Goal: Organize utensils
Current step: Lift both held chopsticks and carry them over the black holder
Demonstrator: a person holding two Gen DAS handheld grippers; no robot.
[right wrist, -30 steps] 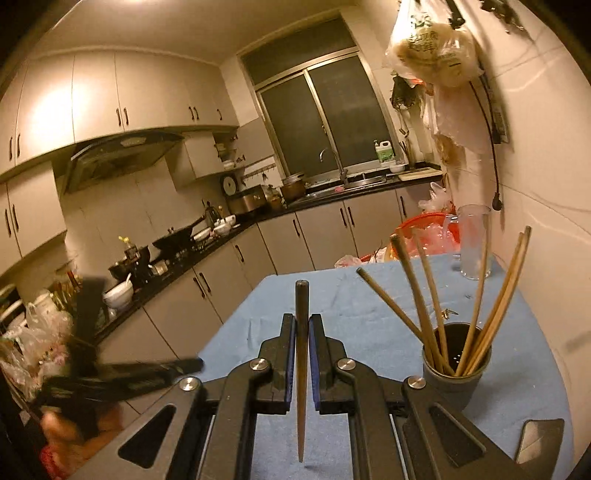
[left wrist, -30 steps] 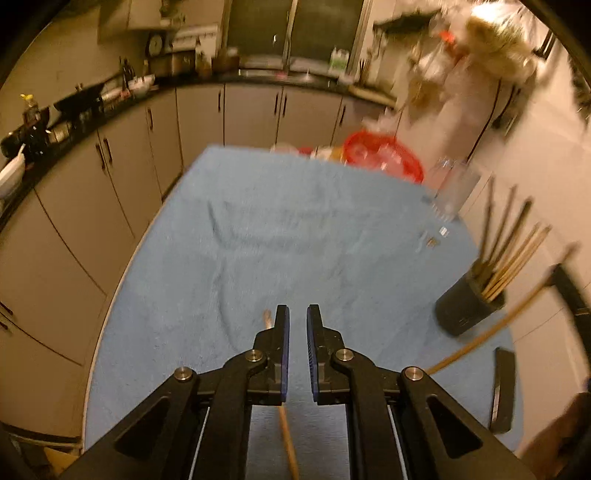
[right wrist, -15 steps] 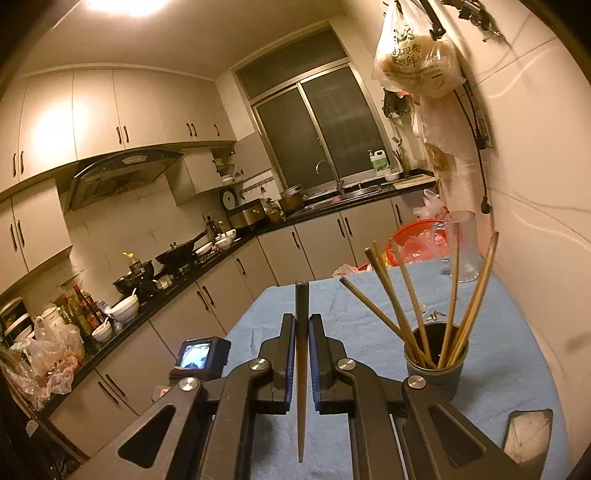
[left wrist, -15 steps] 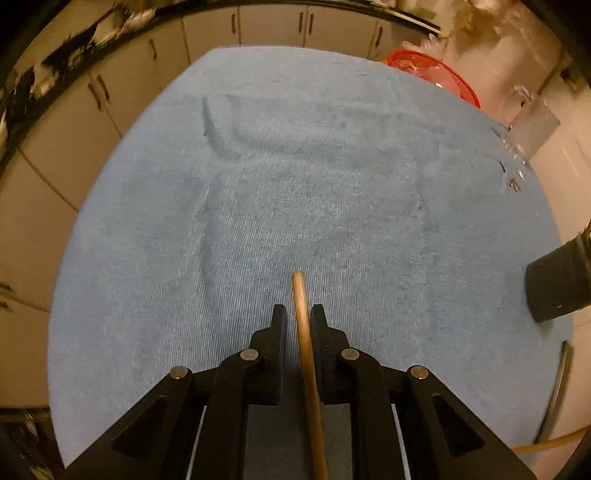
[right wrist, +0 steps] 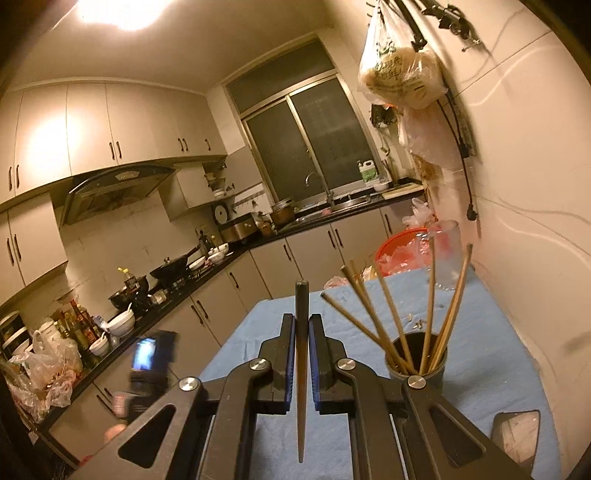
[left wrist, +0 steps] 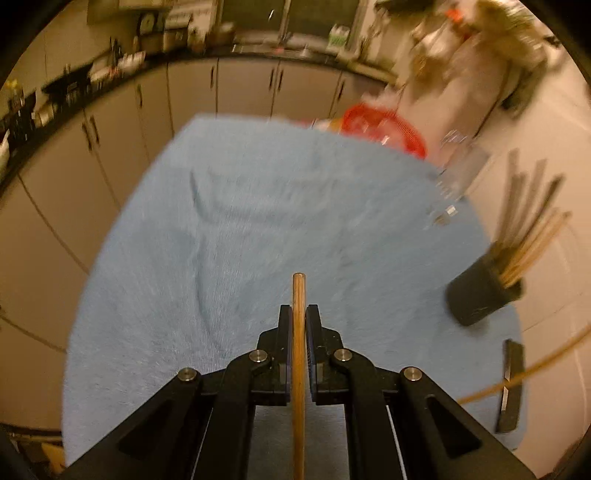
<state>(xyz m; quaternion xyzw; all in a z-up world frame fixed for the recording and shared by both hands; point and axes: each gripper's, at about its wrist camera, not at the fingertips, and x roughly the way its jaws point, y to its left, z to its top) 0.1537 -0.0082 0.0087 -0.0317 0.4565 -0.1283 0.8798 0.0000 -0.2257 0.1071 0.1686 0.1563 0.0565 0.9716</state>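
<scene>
A light wooden chopstick (left wrist: 298,369) is clamped lengthwise over the blue cloth; a darker chopstick (right wrist: 301,369) likewise. More chopsticks (right wrist: 391,317) stand splayed in a dark cup (right wrist: 417,365).

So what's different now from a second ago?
The left gripper went down, closed on the light chopstick that lay on the blue cloth, and lifted it. The right gripper stayed shut on its dark chopstick, and the black holder stayed put.

I see cream cabinets (right wrist: 92,125) w/ range hood (right wrist: 118,188) below, dark window (right wrist: 306,147) over the sink, ceiling light (right wrist: 118,11) glaring, white wall (right wrist: 524,147) at right
</scene>
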